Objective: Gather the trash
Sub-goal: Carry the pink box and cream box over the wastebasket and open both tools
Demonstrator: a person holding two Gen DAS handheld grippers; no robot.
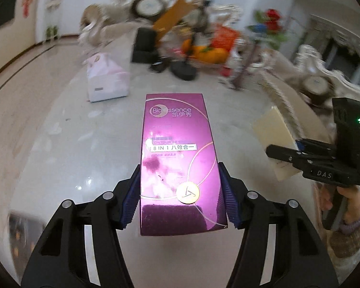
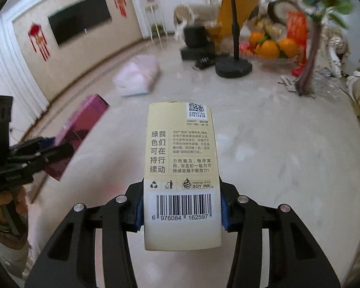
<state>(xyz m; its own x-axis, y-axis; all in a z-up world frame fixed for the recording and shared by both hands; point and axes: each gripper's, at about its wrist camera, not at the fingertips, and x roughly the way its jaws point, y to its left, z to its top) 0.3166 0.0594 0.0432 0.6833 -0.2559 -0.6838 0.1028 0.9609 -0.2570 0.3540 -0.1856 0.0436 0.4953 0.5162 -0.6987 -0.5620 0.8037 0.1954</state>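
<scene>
My left gripper is shut on a shiny purple cosmetics box, held up above the pale marble table; its blue pads press both long sides. My right gripper is shut on a cream carton with a barcode and printed text, also lifted off the table. In the left wrist view the right gripper shows at the right edge with the cream carton in it. The right wrist view has the left gripper at the left edge, holding the purple box.
A pink and white tissue pack lies further back on the table. Beyond it stand a black round-based stand, black boxes, a remote, a bowl of oranges and a flower vase stem. Sofas ring the table.
</scene>
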